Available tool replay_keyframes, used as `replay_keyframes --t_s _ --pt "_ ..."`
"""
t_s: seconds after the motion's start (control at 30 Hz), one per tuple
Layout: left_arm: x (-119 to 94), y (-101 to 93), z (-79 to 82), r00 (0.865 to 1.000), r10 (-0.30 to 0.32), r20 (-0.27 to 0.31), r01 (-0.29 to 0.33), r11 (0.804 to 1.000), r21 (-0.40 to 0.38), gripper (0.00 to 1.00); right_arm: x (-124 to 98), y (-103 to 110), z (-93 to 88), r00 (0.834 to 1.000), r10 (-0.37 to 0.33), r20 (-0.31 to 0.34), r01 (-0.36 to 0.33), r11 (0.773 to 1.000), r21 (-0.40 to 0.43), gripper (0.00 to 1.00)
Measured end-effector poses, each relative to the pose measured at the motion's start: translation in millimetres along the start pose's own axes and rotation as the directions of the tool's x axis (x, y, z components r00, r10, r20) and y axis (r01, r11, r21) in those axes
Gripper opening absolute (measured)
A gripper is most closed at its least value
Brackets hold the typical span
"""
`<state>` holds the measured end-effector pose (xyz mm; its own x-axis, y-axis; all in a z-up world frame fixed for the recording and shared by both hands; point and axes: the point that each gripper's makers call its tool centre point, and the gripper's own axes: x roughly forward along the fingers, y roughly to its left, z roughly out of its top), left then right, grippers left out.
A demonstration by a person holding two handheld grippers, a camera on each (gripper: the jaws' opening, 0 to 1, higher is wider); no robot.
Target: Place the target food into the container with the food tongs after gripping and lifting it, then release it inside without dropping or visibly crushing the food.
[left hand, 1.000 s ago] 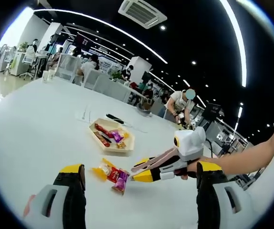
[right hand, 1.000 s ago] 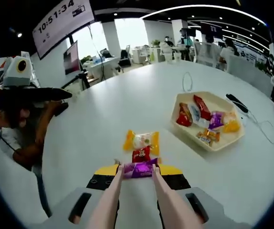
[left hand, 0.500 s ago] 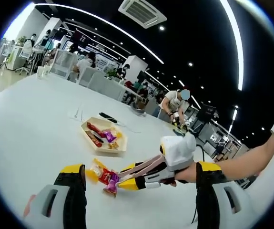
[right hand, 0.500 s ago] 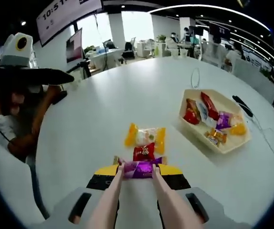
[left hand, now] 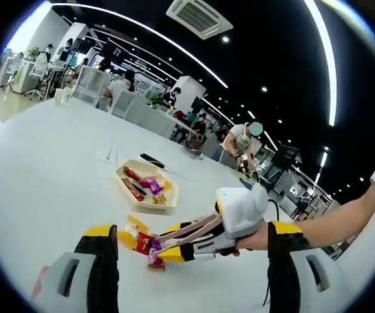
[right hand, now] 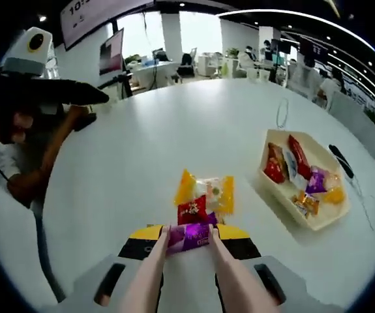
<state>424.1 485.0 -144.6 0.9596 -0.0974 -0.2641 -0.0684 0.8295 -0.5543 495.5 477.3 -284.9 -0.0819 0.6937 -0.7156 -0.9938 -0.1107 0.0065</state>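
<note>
We stand in a large open office under a dark ceiling.
We see a broad white table (left hand: 37, 169), long light strips (left hand: 141, 36) curving across the ceiling, and an air vent (left hand: 199, 16) set into it. Behind the table are white chairs (left hand: 92, 85) and a white column (left hand: 188, 88). In the right gripper view, bright windows (right hand: 197, 39) glow beside a wall clock screen (right hand: 99, 8) and a monitor (right hand: 114, 51).

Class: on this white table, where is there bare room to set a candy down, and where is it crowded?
Bare: the table beyond the yellow candy, left of the tray. Crowded: just ahead of the right gripper, where purple candy, red candy and yellow candy bunch together; the tray holds several sweets.
</note>
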Motion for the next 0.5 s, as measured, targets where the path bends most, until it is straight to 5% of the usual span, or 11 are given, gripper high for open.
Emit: replay_keyframes --t_s 0.2,0.5 --pt "2.7 2.0 -1.3 1.0 -0.008 -0.003 0.008 1.0 -0.017 0.96 -0.9 2.4 4.0 1.0 0.016 -0.021 -0.016 1.0 0.014 0.29" --pt "4.2 -0.4 -8.7 1.0 -0.014 -0.028 0.013 1.0 -0.014 0.96 2.2 6.6 4.0 0.996 0.068 -0.055 -0.073 0.994 -0.083 0.28"
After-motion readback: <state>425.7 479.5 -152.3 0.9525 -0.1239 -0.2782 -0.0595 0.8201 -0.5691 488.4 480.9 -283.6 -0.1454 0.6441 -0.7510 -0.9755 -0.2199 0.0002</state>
